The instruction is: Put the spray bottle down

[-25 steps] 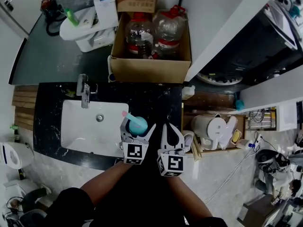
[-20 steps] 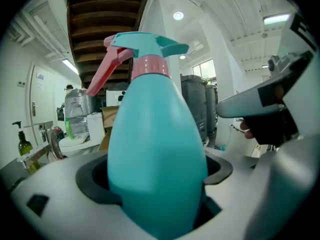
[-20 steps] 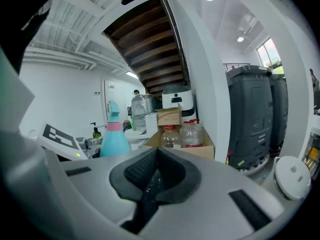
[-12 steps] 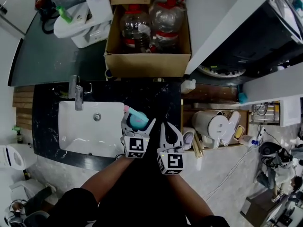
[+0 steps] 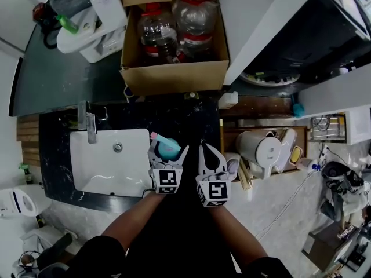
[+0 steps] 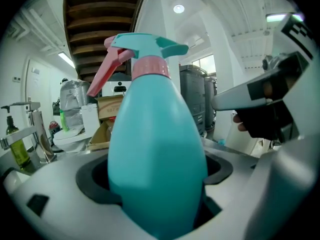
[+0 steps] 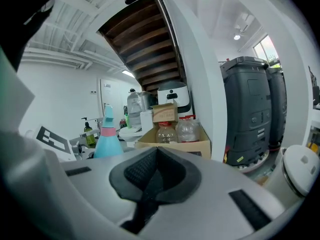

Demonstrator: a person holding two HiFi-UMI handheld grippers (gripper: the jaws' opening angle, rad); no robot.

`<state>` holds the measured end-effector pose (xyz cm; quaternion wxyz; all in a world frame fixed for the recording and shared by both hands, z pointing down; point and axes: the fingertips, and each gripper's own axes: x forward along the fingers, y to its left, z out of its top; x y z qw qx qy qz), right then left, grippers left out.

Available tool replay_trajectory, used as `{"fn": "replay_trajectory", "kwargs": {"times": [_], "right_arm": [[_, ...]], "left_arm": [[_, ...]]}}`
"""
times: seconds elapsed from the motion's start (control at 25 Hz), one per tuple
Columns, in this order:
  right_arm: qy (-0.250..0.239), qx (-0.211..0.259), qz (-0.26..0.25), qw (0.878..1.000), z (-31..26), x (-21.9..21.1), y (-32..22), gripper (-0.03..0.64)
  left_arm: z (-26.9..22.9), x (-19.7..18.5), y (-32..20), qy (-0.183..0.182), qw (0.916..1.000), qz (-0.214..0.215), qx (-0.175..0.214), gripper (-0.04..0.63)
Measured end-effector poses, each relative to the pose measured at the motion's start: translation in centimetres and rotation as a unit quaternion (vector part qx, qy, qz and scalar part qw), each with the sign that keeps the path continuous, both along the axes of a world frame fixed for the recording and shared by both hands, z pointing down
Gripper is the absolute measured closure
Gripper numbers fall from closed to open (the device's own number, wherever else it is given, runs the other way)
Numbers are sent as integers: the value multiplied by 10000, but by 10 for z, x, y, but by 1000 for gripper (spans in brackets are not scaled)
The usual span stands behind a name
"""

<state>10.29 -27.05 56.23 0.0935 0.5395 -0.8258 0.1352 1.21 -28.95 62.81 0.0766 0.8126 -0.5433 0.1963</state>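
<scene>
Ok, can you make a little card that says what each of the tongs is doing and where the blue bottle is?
left tongs: shut on the spray bottle
right tongs: shut, nothing in them
bottle look: upright, teal, pink trigger
place: over the dark counter, beside the white sink
set down yet: cannot tell

Head cam looks steeply down on counter [image 5: 197,117] & sink [image 5: 110,161], cardboard box [image 5: 174,77] at 12 o'clock. L gripper cam sits v. close behind spray bottle [image 6: 157,159], box at its 9. R gripper cam faces same box dead ahead, farther off, bottle at 9.
</scene>
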Motion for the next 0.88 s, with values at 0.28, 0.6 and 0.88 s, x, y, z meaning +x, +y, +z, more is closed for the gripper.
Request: {"fn": "replay_trajectory", "kwargs": {"times": [0.28,0.6,0.88], "right_arm": [[35,-72,-250,9997,12,-17,-1,601],[53,-267,-291,9992,25,-26,7,601],[116,-305,-336,9989,26,-30,12,601]], "left_arm": [[11,-3,-12,142,9997,-114,-182,147],[14,-2,-14,405,9984,-2,-394,147],[15,-4,-8,461,9974,135,-531,147]]}}
